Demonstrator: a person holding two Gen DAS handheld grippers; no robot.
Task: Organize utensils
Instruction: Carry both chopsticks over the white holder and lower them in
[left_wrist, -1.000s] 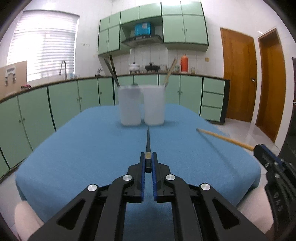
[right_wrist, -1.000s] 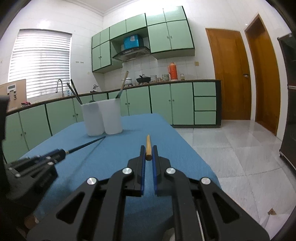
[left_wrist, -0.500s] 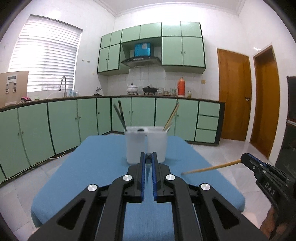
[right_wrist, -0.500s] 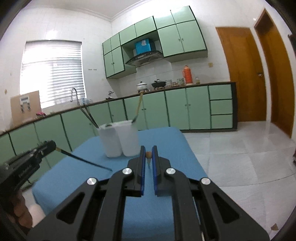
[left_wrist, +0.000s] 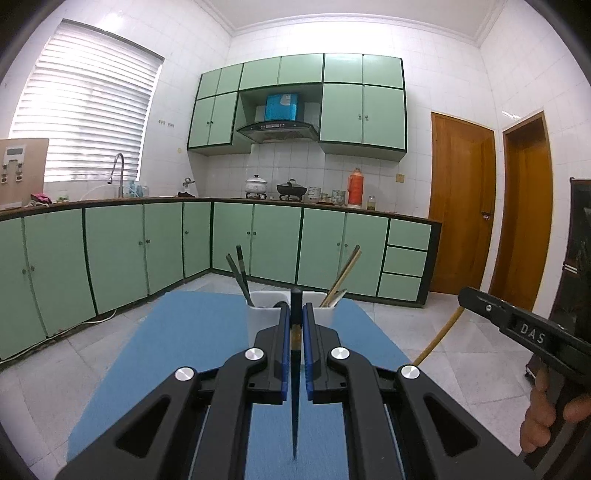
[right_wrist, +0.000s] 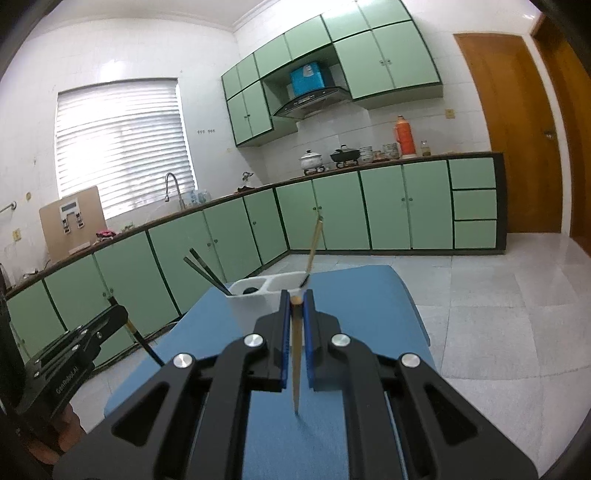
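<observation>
My left gripper (left_wrist: 294, 317) is shut on a black chopstick (left_wrist: 294, 398) whose tip hangs down toward me. My right gripper (right_wrist: 294, 306) is shut on a wooden chopstick (right_wrist: 295, 369), also tip down. Both are raised above the blue table (left_wrist: 192, 350). A white two-compartment holder (left_wrist: 266, 314) stands ahead; its left cup holds black chopsticks (left_wrist: 240, 273), its right cup wooden ones (left_wrist: 343, 277). The holder also shows in the right wrist view (right_wrist: 255, 299). The right gripper appears in the left wrist view (left_wrist: 517, 328), the left gripper in the right wrist view (right_wrist: 74, 347).
Green kitchen cabinets (left_wrist: 110, 251) and a counter with pots (left_wrist: 291, 190) run behind the table. Wooden doors (left_wrist: 461, 206) stand at the right. A tiled floor (right_wrist: 498, 314) surrounds the table.
Both grippers have risen above the table and tilted, so each chopstick now points down toward the cloth. The holder looks lower in both views.
</observation>
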